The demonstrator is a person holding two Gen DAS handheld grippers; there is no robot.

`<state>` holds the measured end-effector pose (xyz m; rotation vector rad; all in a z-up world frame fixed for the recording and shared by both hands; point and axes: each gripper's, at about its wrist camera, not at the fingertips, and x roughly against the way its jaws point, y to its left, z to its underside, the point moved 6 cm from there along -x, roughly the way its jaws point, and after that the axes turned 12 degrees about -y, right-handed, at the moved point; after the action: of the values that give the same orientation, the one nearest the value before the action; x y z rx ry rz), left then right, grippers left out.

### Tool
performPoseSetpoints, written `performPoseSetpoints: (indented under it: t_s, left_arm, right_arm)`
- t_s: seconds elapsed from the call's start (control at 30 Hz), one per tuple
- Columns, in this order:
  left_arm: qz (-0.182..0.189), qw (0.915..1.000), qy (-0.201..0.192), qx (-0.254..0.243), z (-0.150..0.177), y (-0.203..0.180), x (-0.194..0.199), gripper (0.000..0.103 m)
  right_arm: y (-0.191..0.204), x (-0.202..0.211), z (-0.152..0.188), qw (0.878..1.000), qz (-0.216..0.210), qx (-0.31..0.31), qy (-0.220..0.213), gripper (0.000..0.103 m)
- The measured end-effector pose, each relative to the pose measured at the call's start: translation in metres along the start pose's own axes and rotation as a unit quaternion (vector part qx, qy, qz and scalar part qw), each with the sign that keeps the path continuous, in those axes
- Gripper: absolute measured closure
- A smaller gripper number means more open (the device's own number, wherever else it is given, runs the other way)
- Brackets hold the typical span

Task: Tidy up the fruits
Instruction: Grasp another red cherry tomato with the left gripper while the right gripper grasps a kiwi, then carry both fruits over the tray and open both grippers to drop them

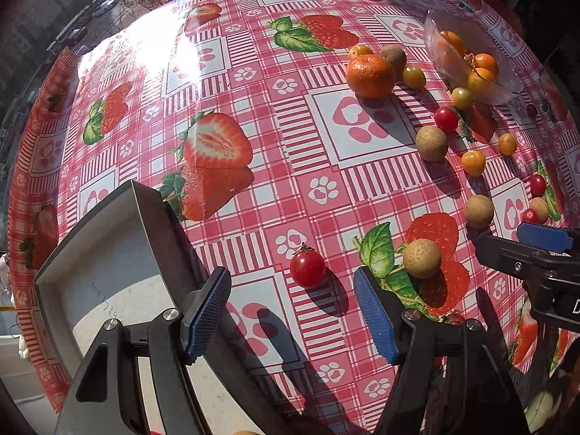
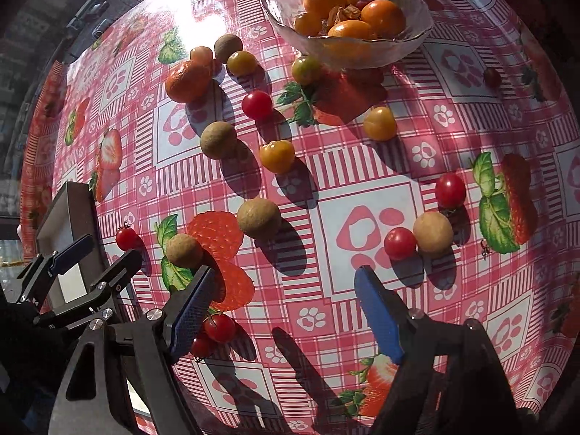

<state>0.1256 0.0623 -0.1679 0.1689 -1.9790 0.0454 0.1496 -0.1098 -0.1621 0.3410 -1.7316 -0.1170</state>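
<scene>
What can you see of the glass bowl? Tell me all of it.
The glass bowl is clear, with a wavy, scalloped rim and rippled walls. It stands upright on the checked tablecloth at the far side of the table, in sunlight. Inside lie several small orange fruits, one with a dry papery husk, and something small and red between them. A greenish cherry tomato sits close by its near left edge; whether they touch is unclear. Neither claw is near it.

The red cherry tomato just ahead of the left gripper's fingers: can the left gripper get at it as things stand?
Probably yes. The left gripper is open and empty, and the cherry tomato lies alone on the tablecloth just beyond its fingertips. The tray and brown fruit sit off to either side.
</scene>
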Motion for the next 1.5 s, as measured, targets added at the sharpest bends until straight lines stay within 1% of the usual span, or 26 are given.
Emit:
performPoseSetpoints:
  t_s: [0.07, 0.13, 0.17, 0.3, 0.37, 0.4, 0.43, 0.47, 0.5, 0.53, 0.57, 0.6, 0.67, 0.8, 1.07, 1.13, 1.37, 1.5]
  left_arm:
    - [0.0, 1.0, 0.004, 0.002, -0.001, -0.001, -0.007, 0.032]
    - [-0.002, 1.0, 0.006, 0.003, -0.001, -0.002, -0.013, 0.032]
    - [0.002, 1.0, -0.001, 0.007, -0.003, -0.002, -0.014, 0.032]
    - [0.005, 0.9999, -0.006, 0.008, -0.006, -0.004, -0.016, 0.032]
    - [0.004, 0.9999, -0.007, 0.012, -0.006, -0.005, -0.016, 0.032]
    - [0.004, 0.9999, -0.007, 0.015, -0.006, -0.005, -0.016, 0.033]
    - [0.009, 0.9998, -0.006, 0.019, -0.009, -0.006, -0.016, 0.035]
    - [0.02, 0.9995, -0.006, 0.024, -0.008, -0.007, -0.016, 0.045]
    - [0.019, 0.9995, -0.008, 0.023, -0.007, -0.007, -0.014, 0.05]
    - [0.023, 0.9995, -0.009, 0.02, -0.007, -0.008, -0.014, 0.062]
    - [0.027, 0.9995, -0.011, 0.016, -0.007, -0.012, -0.011, 0.077]
    - [0.031, 0.9994, -0.01, 0.014, -0.007, -0.014, -0.011, 0.082]
    - [0.049, 0.9985, -0.008, 0.023, -0.005, -0.017, -0.006, 0.082]
    - [0.062, 0.9974, -0.007, 0.037, -0.003, -0.016, 0.001, 0.082]
    - [0.069, 0.9955, -0.022, 0.06, 0.003, -0.005, 0.027, 0.082]
    - [0.071, 0.9952, -0.026, 0.061, 0.005, -0.003, 0.033, 0.082]
    - [0.074, 0.994, -0.042, 0.069, 0.02, 0.006, 0.064, 0.082]
    - [0.071, 0.9928, -0.049, 0.084, 0.032, 0.018, 0.08, 0.082]
  right_arm:
    - [0.002, -0.006, -0.006, 1.0, -0.001, 0.003, -0.001, 0.03]
    - [0.007, -0.015, -0.011, 1.0, 0.0, 0.008, 0.001, 0.033]
    - [0.008, -0.018, -0.013, 1.0, -0.001, 0.009, 0.002, 0.033]
    - [0.019, -0.024, -0.022, 0.999, 0.002, 0.031, -0.011, 0.035]
    - [0.031, -0.03, -0.028, 0.999, 0.006, 0.045, -0.016, 0.046]
    - [0.041, -0.035, -0.032, 0.998, 0.011, 0.053, -0.017, 0.05]
    - [0.045, -0.036, -0.033, 0.998, 0.015, 0.061, -0.019, 0.06]
    - [0.047, -0.037, -0.033, 0.997, 0.019, 0.068, -0.021, 0.069]
    - [0.049, -0.037, -0.033, 0.997, 0.02, 0.072, -0.021, 0.073]
    - [0.051, -0.038, -0.033, 0.997, 0.018, 0.072, -0.021, 0.073]
    - [0.052, -0.038, -0.033, 0.997, 0.014, 0.07, -0.02, 0.073]
    - [0.053, -0.038, -0.033, 0.997, 0.01, 0.067, -0.02, 0.073]
    - [0.05, -0.035, -0.029, 0.998, 0.004, 0.062, -0.019, 0.073]
    - [0.044, -0.027, -0.025, 0.998, -0.007, 0.053, -0.022, 0.073]
    - [0.039, -0.005, -0.012, 0.998, -0.029, 0.047, -0.024, 0.073]
    - [0.035, 0.005, -0.004, 0.998, -0.033, 0.047, -0.023, 0.073]
    - [0.041, 0.022, 0.016, 0.998, -0.043, 0.043, -0.018, 0.073]
    - [0.054, 0.028, 0.025, 0.997, -0.049, 0.051, -0.014, 0.073]
